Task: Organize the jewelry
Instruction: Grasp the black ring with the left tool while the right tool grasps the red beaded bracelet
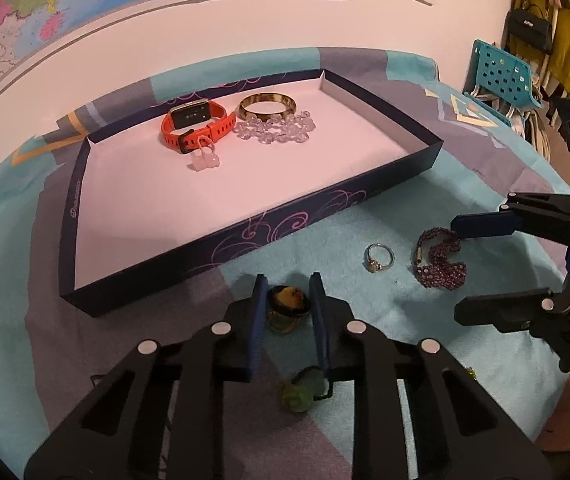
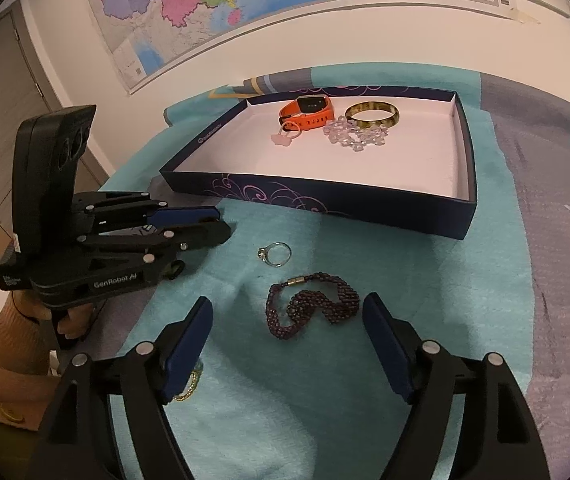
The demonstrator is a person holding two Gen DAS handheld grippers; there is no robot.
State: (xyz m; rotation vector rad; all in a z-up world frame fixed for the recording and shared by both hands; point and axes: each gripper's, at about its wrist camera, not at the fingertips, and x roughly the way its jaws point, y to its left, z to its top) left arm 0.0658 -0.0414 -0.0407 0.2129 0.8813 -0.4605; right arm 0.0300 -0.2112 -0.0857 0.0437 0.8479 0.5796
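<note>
A dark blue tray [image 1: 245, 236] [image 2: 365, 206] holds an orange watch [image 1: 201, 126] [image 2: 309, 114], a brown bangle [image 1: 268, 105] [image 2: 372, 115], clear beads [image 1: 275, 128] [image 2: 359, 136] and a pink ring [image 1: 204, 156] [image 2: 285, 135]. My left gripper [image 1: 287, 306] [image 2: 221, 222] is shut on an amber ring [image 1: 287, 308] low over the cloth. My right gripper [image 2: 285, 324] [image 1: 459, 270] is open, its fingers on either side of a purple beaded bracelet [image 2: 311, 304] [image 1: 441, 260]. A silver ring [image 1: 379, 257] [image 2: 275, 255] lies on the cloth between the grippers.
A green stone piece [image 1: 301, 394] lies under the left gripper. A small gold-green piece [image 2: 191, 384] lies by the right gripper's left finger. The table has a teal and grey cloth [image 2: 485, 280]. A teal chair [image 1: 501, 76] stands at the far right; a wall map hangs behind.
</note>
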